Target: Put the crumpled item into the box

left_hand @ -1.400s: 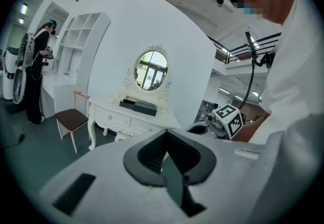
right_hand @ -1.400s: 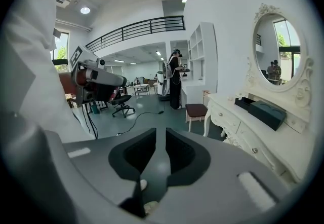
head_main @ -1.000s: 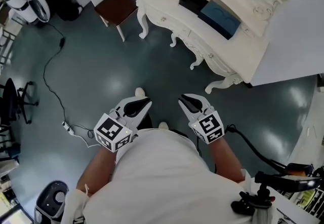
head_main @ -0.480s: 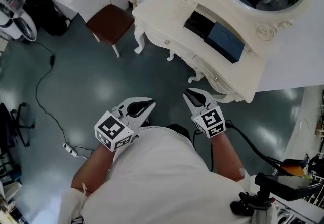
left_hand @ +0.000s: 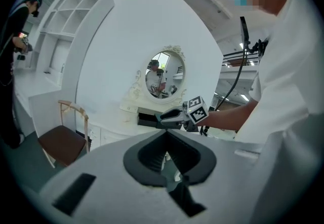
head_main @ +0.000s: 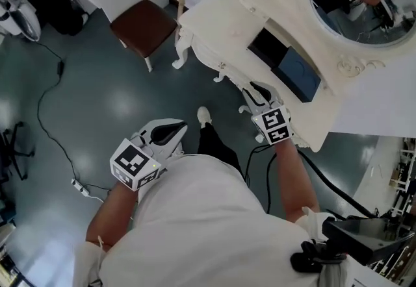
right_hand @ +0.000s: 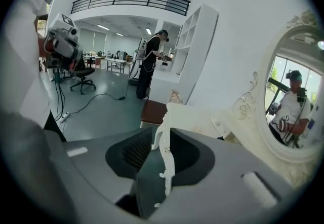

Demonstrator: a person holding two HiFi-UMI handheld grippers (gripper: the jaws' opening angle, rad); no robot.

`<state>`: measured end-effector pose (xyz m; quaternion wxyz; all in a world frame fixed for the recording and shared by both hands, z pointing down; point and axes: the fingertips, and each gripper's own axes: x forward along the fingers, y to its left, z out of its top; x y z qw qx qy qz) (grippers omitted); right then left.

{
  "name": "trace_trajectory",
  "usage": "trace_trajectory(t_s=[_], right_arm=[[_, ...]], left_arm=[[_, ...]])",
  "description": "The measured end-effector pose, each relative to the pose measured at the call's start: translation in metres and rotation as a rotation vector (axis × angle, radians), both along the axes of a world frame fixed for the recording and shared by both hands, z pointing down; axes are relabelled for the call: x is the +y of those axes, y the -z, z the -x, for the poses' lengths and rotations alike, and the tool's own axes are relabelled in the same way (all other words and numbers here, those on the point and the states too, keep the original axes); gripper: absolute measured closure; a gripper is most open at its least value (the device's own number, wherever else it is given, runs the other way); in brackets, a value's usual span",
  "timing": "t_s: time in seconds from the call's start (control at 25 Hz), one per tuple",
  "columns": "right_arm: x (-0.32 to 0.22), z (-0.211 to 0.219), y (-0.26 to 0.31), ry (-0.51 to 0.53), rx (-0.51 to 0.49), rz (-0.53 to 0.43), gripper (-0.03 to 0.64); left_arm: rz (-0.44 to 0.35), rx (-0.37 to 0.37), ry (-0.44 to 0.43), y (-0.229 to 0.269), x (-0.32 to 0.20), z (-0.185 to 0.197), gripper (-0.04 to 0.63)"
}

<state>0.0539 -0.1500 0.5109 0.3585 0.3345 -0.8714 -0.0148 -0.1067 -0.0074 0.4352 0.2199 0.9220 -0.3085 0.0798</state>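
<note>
A dark box (head_main: pixel 289 66), part black and part blue, lies on the white dressing table (head_main: pixel 221 13) under the oval mirror (head_main: pixel 364 0). No crumpled item shows in any view. My right gripper (head_main: pixel 257 89) is at the table's front edge, just short of the box. Its jaws are opening with nothing between them; in the right gripper view (right_hand: pixel 162 134) only a carved table leg (right_hand: pixel 166 154) shows through the gap. My left gripper (head_main: pixel 182 128) hangs lower over the floor, tips together and empty (left_hand: pixel 166 133). The left gripper view also shows the right gripper (left_hand: pixel 169 116) and the box (left_hand: pixel 147 119).
A chair with a brown seat (head_main: pixel 140 26) stands left of the table. A black cable (head_main: pixel 49 104) and a power strip (head_main: pixel 78 187) lie on the grey floor. A person in black (right_hand: pixel 152 61) stands by white shelves (right_hand: pixel 195 40). Dark equipment (head_main: pixel 351 247) is at lower right.
The person has walked up to the dressing table. The right gripper has moved forward to the table's edge near the box, while the left gripper has stayed low at the side.
</note>
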Motion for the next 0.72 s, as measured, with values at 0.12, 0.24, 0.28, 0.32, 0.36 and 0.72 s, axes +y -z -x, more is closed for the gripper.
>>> trace_trajectory(t_s=[0.12, 0.24, 0.28, 0.32, 0.36, 0.72], right_arm=[[-0.056, -0.007, -0.015, 0.041, 0.061, -0.008, 0.494], [-0.108, -0.018, -0.031, 0.105, 0.123, -0.021, 0.480], [-0.125, -0.020, -0.035, 0.125, 0.144, -0.026, 0.476], [-0.141, -0.021, -0.039, 0.144, 0.167, -0.029, 0.470], [-0.157, -0.022, -0.043, 0.161, 0.189, -0.029, 0.463], [-0.262, -0.015, -0.103, 0.308, 0.342, 0.028, 0.417]], left_arm=[[0.007, -0.005, 0.068, 0.000, -0.030, 0.006, 0.597], [0.008, -0.018, 0.136, 0.004, -0.055, -0.006, 0.597], [0.006, -0.025, 0.152, 0.006, -0.063, -0.010, 0.597], [0.006, -0.031, 0.168, 0.007, -0.072, -0.012, 0.597], [0.007, -0.035, 0.183, 0.009, -0.081, -0.014, 0.597], [0.028, -0.058, 0.314, 0.013, -0.149, -0.021, 0.597]])
